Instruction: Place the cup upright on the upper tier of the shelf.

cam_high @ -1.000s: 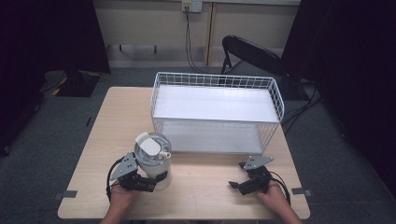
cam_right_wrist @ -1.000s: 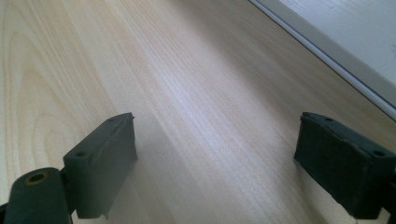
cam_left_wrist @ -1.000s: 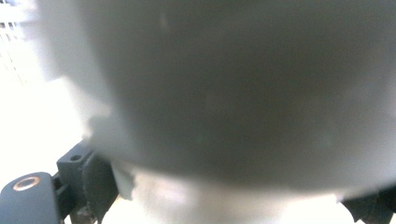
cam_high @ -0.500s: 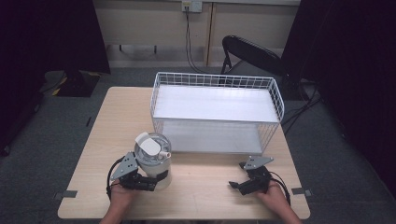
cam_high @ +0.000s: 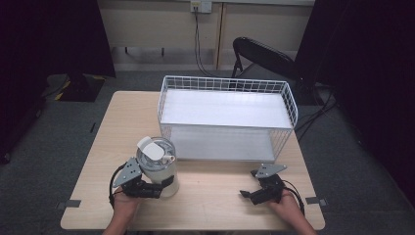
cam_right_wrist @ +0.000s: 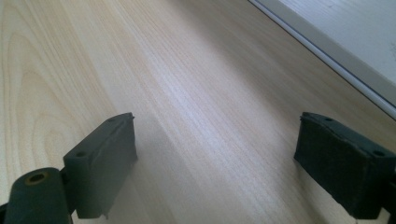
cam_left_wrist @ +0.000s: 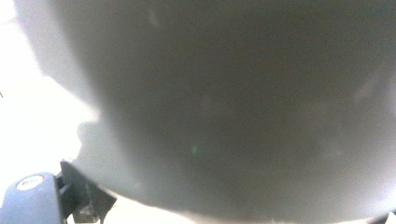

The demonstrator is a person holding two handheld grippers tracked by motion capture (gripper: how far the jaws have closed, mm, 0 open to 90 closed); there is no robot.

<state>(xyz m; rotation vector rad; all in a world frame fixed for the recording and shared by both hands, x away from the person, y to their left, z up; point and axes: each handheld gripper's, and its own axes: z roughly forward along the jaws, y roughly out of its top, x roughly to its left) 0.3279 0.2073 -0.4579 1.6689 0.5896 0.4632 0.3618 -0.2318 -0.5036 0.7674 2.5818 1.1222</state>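
Blender jug [cam_high: 157, 164] with its white lid stands at the table's [cam_high: 220, 196] seven o'clock, clamped by our left gripper [cam_high: 147, 188], while our right gripper [cam_high: 252, 195] rests spread and empty at five o'clock; a low grip could tip it against the wire basket [cam_high: 227, 120].

Black claws [cam_high: 252, 194], grey three-cornered plates.

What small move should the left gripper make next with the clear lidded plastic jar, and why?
Probably lift it slightly off the light wooden table: the left gripper sits against the clear plastic jar with a white lid, which stands upright just before the white wire basket.
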